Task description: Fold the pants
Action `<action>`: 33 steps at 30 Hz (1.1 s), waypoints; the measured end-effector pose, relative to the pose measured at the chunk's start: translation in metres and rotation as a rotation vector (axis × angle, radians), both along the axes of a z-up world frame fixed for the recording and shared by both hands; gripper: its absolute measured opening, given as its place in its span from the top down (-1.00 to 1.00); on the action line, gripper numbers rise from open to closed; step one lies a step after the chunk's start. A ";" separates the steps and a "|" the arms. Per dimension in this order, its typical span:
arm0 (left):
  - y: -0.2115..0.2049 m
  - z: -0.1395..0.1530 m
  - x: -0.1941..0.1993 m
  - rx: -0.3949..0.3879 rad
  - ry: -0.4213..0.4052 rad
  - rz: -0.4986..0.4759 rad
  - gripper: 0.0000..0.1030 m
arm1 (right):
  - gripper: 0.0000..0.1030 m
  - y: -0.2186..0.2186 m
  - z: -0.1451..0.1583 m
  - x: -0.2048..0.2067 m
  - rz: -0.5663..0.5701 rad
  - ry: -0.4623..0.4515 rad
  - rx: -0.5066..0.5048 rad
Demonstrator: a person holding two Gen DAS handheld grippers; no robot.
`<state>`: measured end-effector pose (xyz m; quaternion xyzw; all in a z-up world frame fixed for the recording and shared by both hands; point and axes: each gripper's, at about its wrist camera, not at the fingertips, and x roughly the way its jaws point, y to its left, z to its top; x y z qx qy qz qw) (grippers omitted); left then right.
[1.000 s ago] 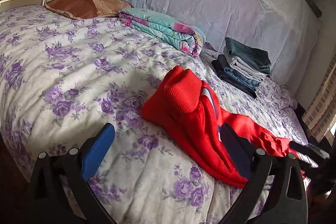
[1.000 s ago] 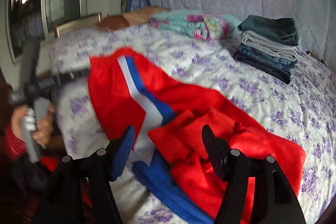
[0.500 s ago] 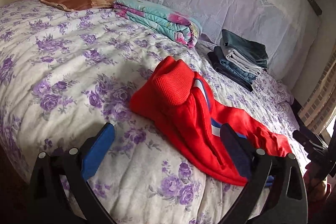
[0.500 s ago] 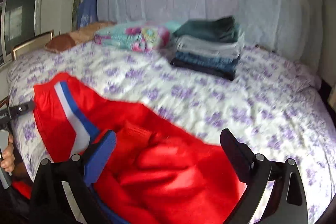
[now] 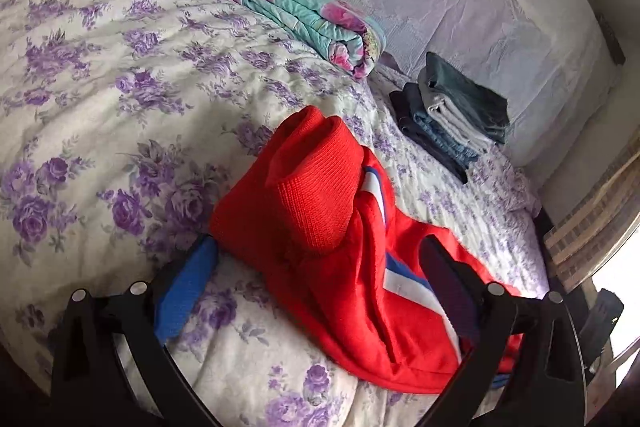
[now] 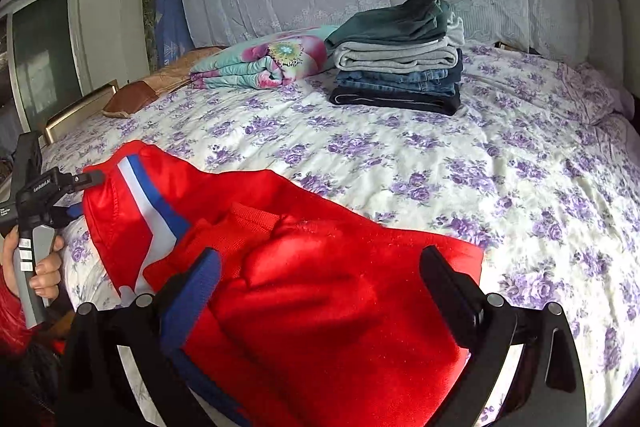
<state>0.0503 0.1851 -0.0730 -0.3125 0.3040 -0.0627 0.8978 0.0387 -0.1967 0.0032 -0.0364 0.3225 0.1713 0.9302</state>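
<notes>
Bedroom with a big bed [image 6: 500, 163] in a purple-flower quilt, pale lace cloth hung behind it; the red pants [image 5: 352, 267] with a white and blue stripe lie crumpled at the near edge; left gripper [image 5: 320, 275] and right gripper [image 6: 320, 283] both have jaws spread wide over the fabric, pinching nothing; only the right view shows the left tool's handle, printed "GenRobot.AI", in the person's hand [image 6: 44, 267]; folded clothes stack [image 6: 400, 67] and rolled floral blanket [image 6: 264, 63] sit further back.
</notes>
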 end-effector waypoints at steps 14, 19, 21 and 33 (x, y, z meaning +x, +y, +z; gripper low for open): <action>-0.034 -0.004 0.014 0.185 0.028 0.089 -0.90 | -0.93 0.007 -0.030 0.006 -0.013 0.081 -0.125; -0.061 -0.007 0.015 0.412 0.047 0.095 -0.90 | -0.93 0.010 -0.011 -0.005 -0.032 -0.006 -0.123; -0.063 -0.007 0.015 0.438 0.050 0.102 -0.90 | -0.93 0.016 0.003 -0.012 -0.028 -0.068 -0.146; -0.067 -0.008 0.014 0.467 0.043 0.105 -0.90 | -0.93 0.056 -0.010 -0.013 0.042 -0.043 -0.296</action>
